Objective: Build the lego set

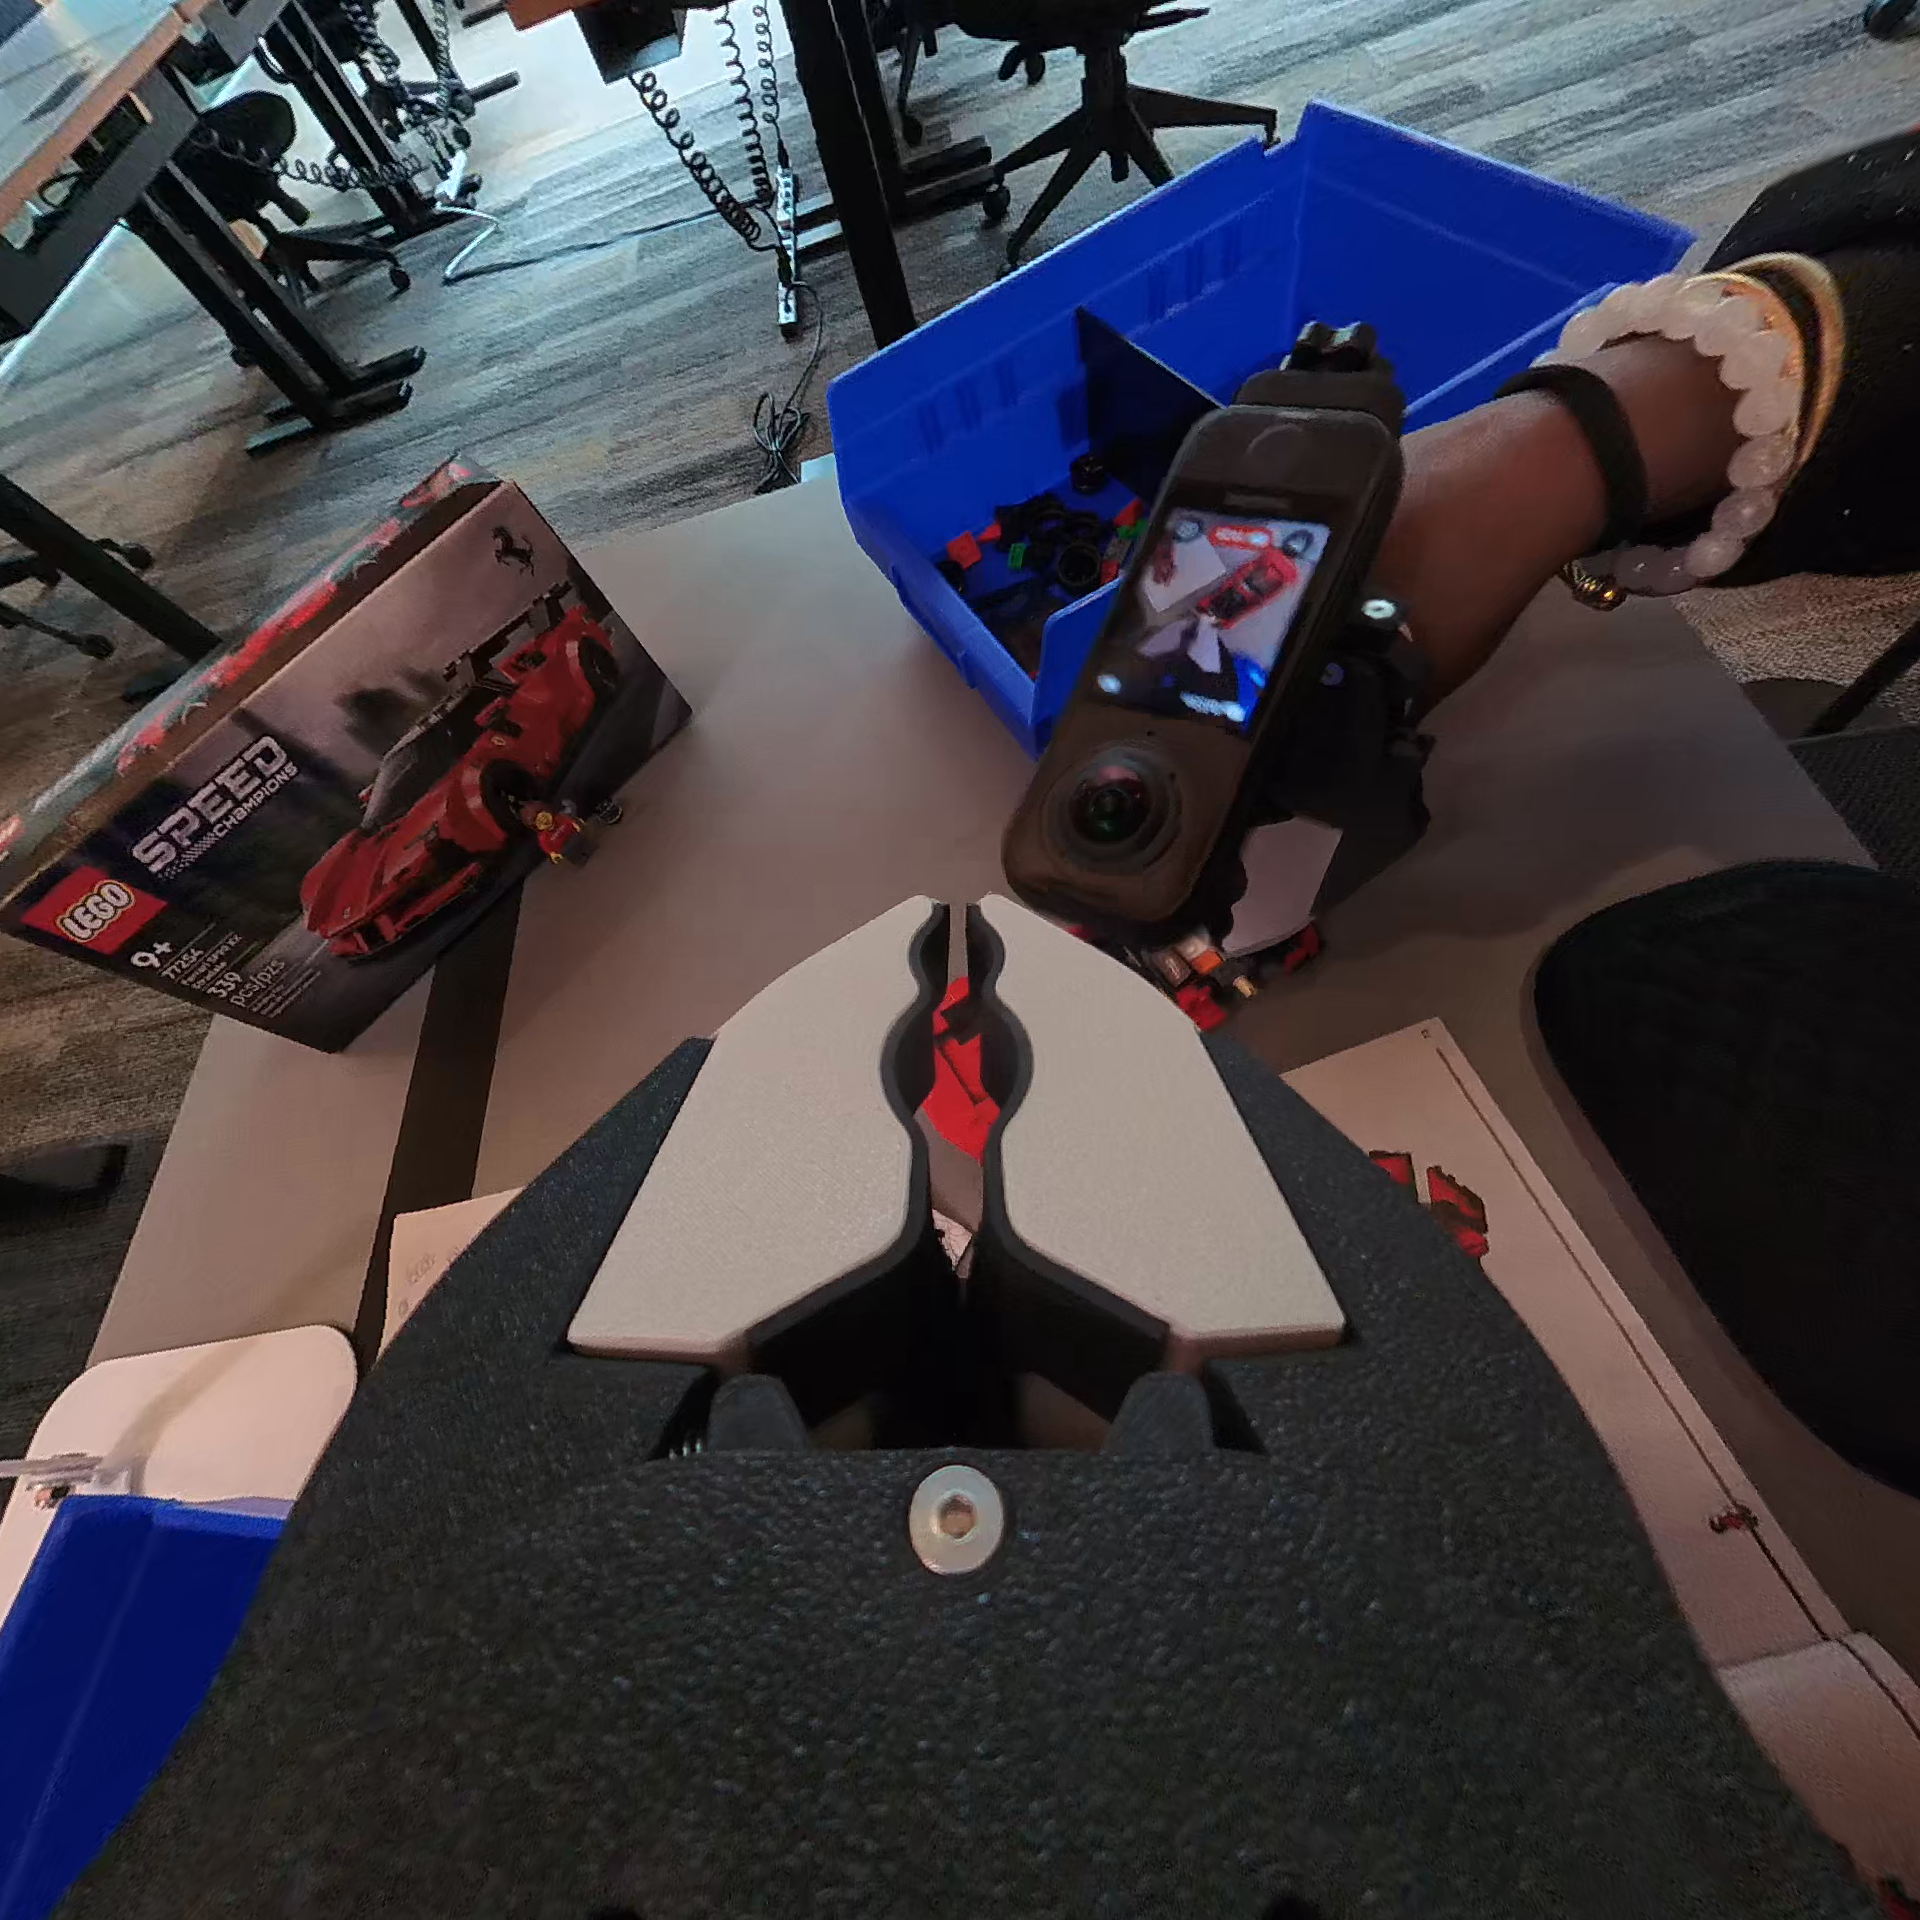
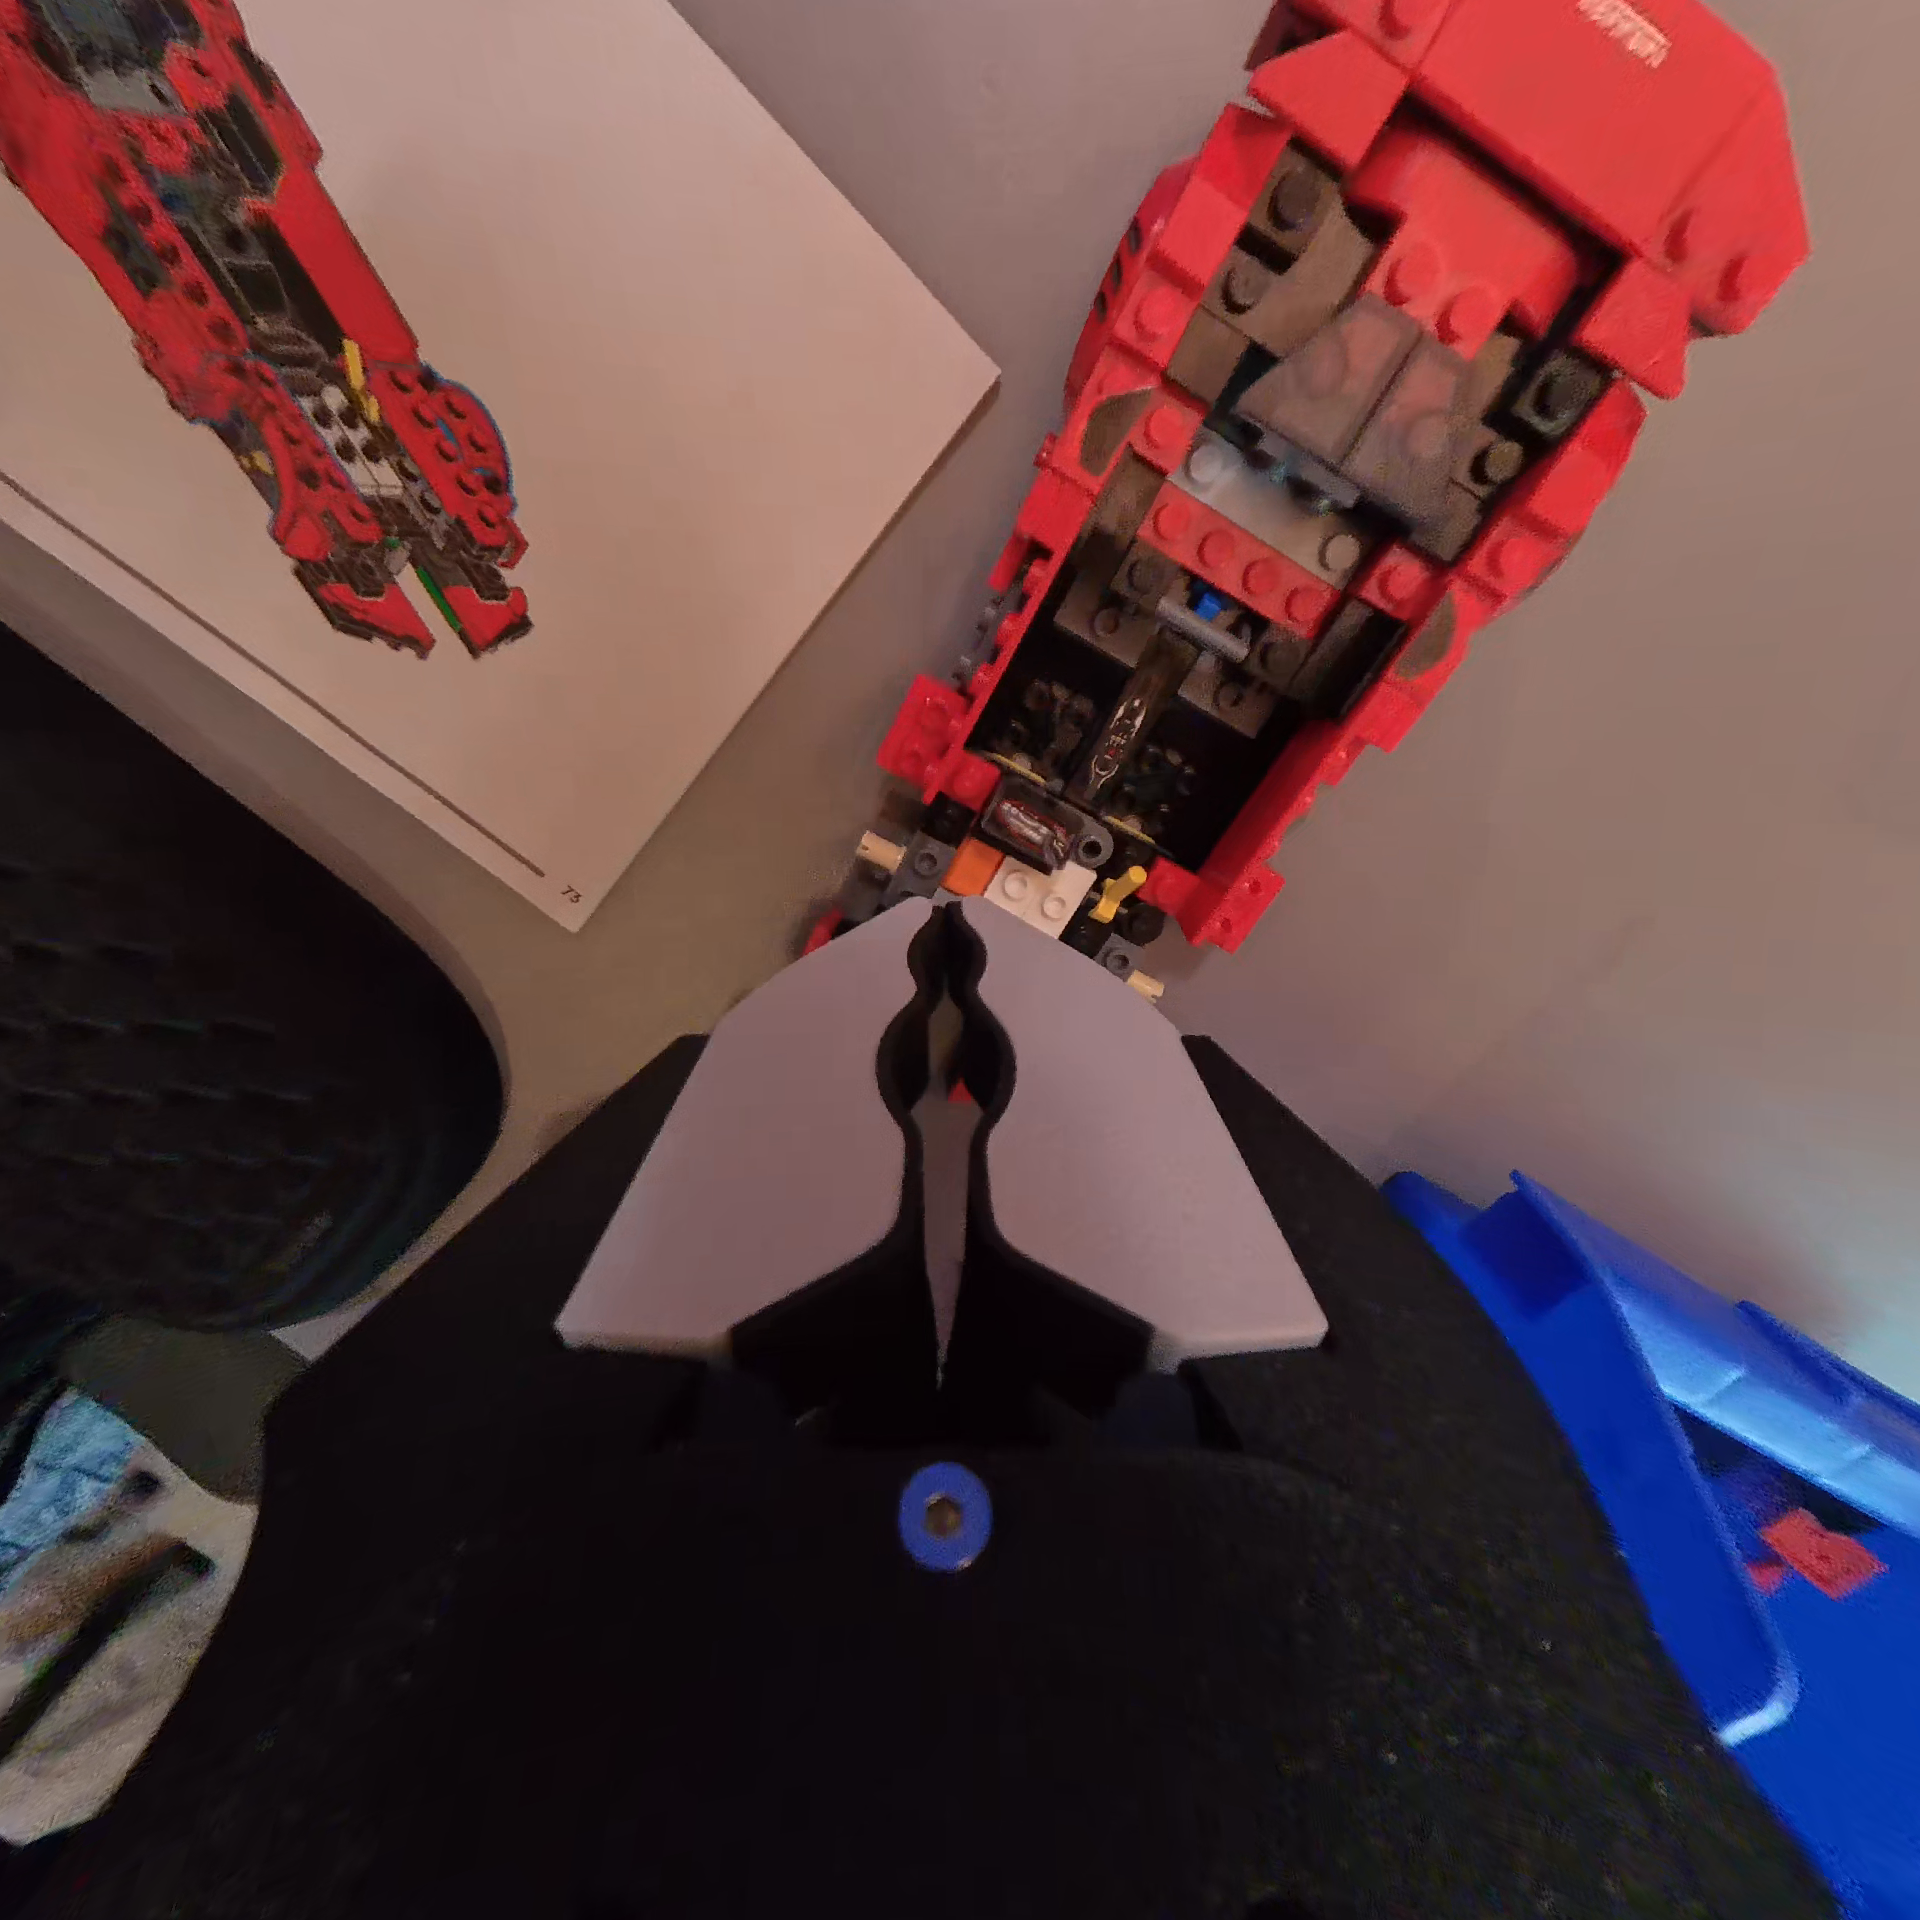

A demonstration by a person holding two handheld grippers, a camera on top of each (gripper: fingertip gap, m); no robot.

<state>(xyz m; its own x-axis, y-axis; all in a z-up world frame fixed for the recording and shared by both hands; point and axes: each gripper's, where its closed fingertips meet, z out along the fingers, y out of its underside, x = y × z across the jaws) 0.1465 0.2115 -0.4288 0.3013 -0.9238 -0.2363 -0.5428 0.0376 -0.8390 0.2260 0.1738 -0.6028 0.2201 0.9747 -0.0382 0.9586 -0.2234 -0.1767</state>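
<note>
A part-built red and black lego car (image 2: 1382,436) lies on the pale table (image 2: 1610,883), next to an open instruction booklet (image 2: 644,343). My right gripper (image 2: 948,914) is shut, its tips right at the car's near end, by white and orange bricks. In the left wrist view the right gripper (image 1: 1174,925) points down at the car (image 1: 1205,977). My left gripper (image 1: 961,914) is shut, a little in front of it. Red lego (image 1: 956,1081) shows through the gap between its fingers; I cannot tell whether it is gripped.
A blue bin (image 1: 1299,239) with loose lego parts stands at the table's far side, right of the set's box (image 1: 343,769). A second blue bin (image 1: 114,1662) is at the near left. A black chair back (image 1: 1745,1122) presses against the table's right edge. A person's wrist (image 1: 1558,488) with bead bracelets holds the right gripper. Some 20 cm of space lies between my two pairs of fingers.
</note>
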